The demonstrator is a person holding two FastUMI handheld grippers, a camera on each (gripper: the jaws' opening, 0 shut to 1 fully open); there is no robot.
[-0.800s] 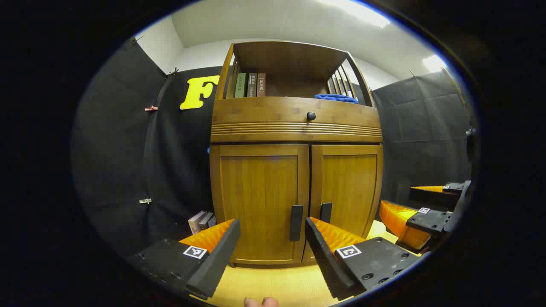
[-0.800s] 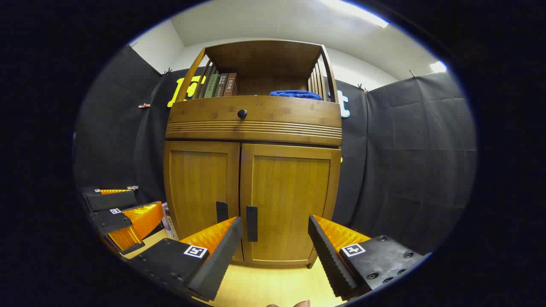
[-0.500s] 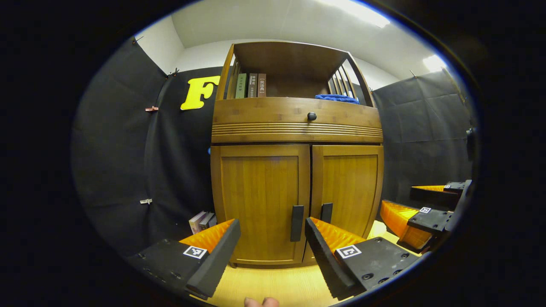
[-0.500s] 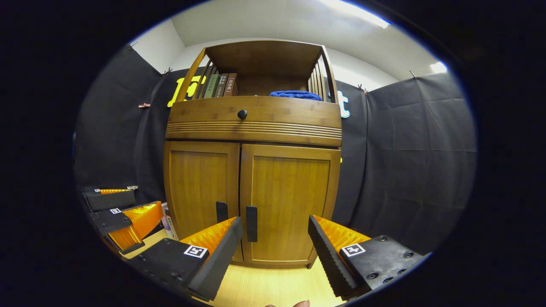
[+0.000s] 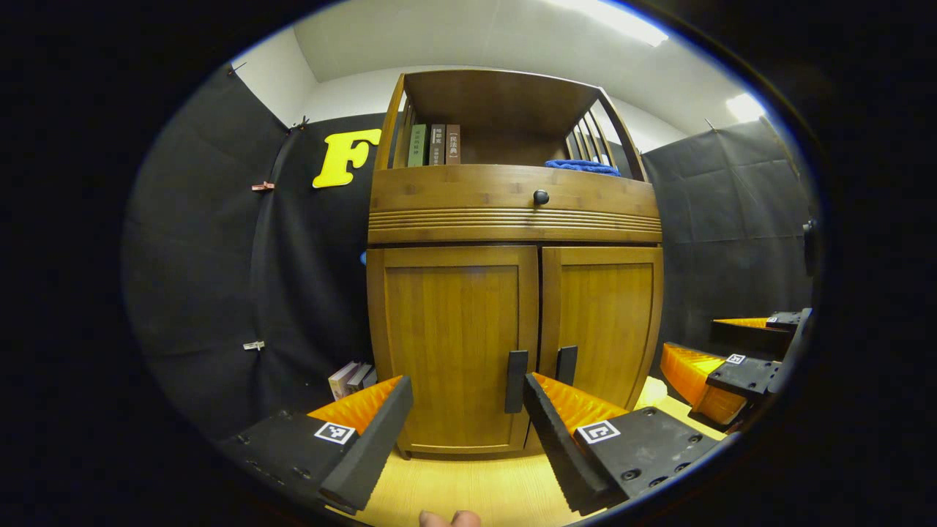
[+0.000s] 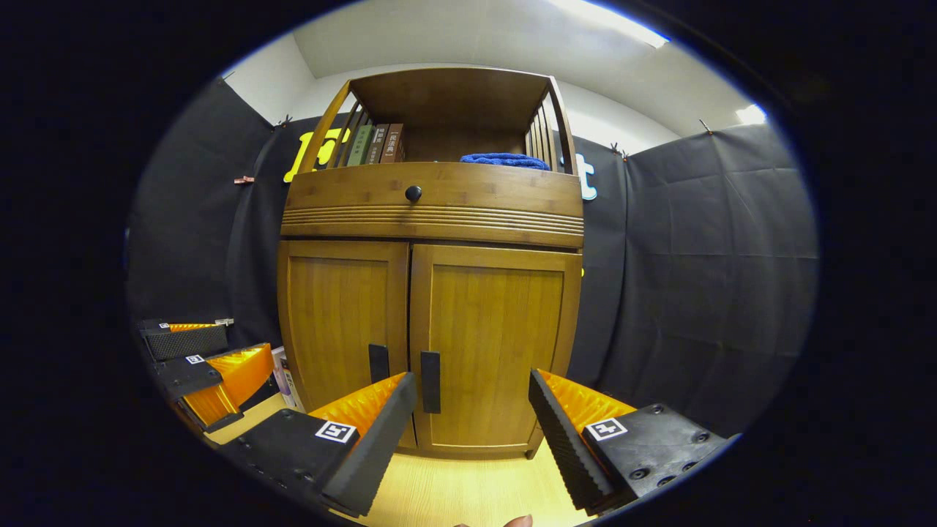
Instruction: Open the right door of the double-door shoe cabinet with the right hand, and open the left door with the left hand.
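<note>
A wooden shoe cabinet (image 5: pixel 512 212) stands ahead with both lower doors closed. In the left gripper view the left door (image 5: pixel 450 344) carries a dark vertical handle (image 5: pixel 515 381), and the right door (image 5: pixel 604 322) has its own handle (image 5: pixel 566 365). My left gripper (image 5: pixel 465 432) is open, short of the doors, its right finger just below the left handle. In the right gripper view the right door (image 6: pixel 490 344) and its handle (image 6: pixel 430 381) lie ahead of my open right gripper (image 6: pixel 468 432); the left door (image 6: pixel 340 322) is beside it. Each gripper appears at the edge of the other's view.
A drawer with a round black knob (image 5: pixel 540 197) sits above the doors. The open shelf on top holds books (image 5: pixel 435 145) and a blue cloth (image 5: pixel 582 167). More books (image 5: pixel 351 378) lean on the floor left of the cabinet. Pale wooden floor (image 6: pixel 454 490) lies below.
Both grippers have drifted slightly nearer the cabinet; it looks a little larger. Doors stay closed and both grippers stay open.
</note>
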